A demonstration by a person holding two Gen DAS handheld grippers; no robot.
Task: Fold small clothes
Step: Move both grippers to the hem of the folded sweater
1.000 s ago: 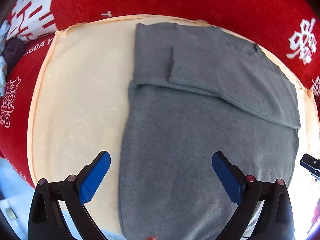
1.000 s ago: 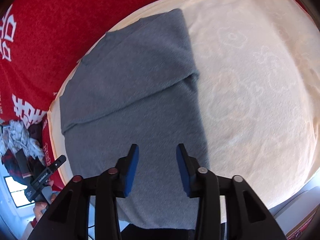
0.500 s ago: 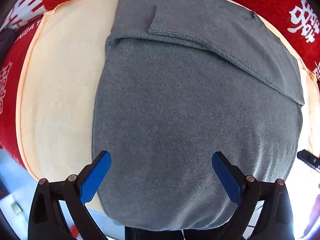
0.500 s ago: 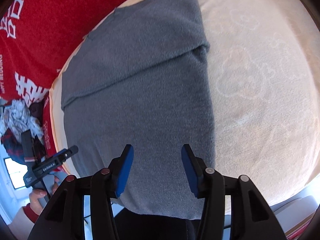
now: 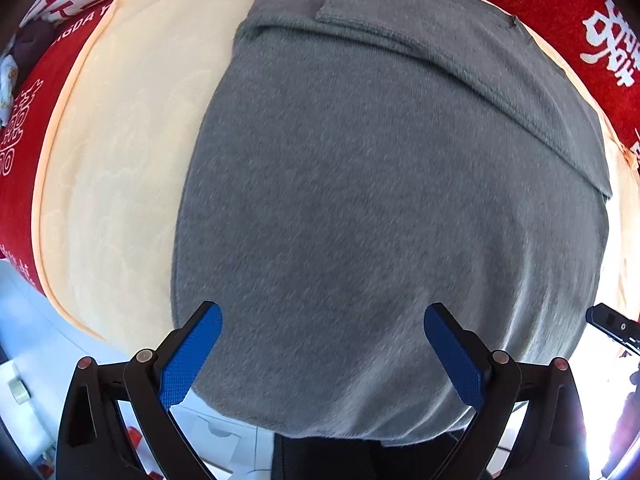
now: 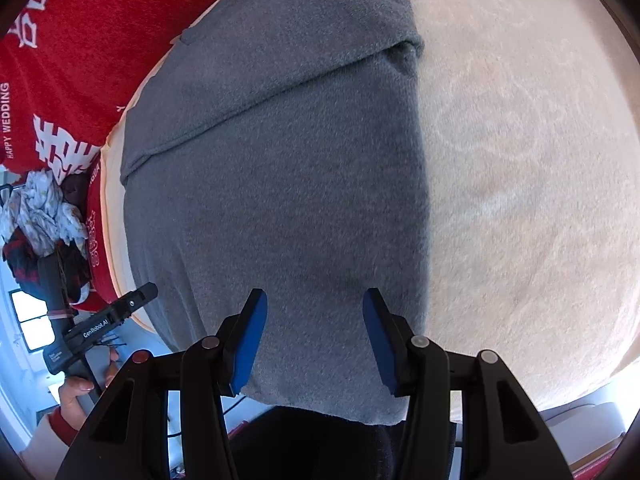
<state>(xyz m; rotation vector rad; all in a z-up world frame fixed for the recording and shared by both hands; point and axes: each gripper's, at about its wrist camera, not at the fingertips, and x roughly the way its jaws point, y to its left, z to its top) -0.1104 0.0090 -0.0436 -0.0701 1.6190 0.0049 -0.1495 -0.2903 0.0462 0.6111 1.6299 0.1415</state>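
Grey knit sweater [image 5: 380, 220]: laid flat on cream cloth [image 5: 112, 168], sleeves folded in, hem overhanging near edge. Left gripper [image 5: 322, 344] and right gripper [image 6: 312, 334]: brought lower and nearer the hem since a second ago; right jaws lately widened; both spread, nothing pinched. Hem grasp judged imminent.

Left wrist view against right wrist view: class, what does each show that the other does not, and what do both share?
Only the left wrist view shows the cuff end of the folded sleeve lying on the sweater's far part. Only the right wrist view shows the pile of crumpled clothes and a hand holding the left gripper's handle. Both show the grey sweater spread flat on the cream cover, the red blanket with white characters, and open blue-padded jaws above the sweater's near hem.
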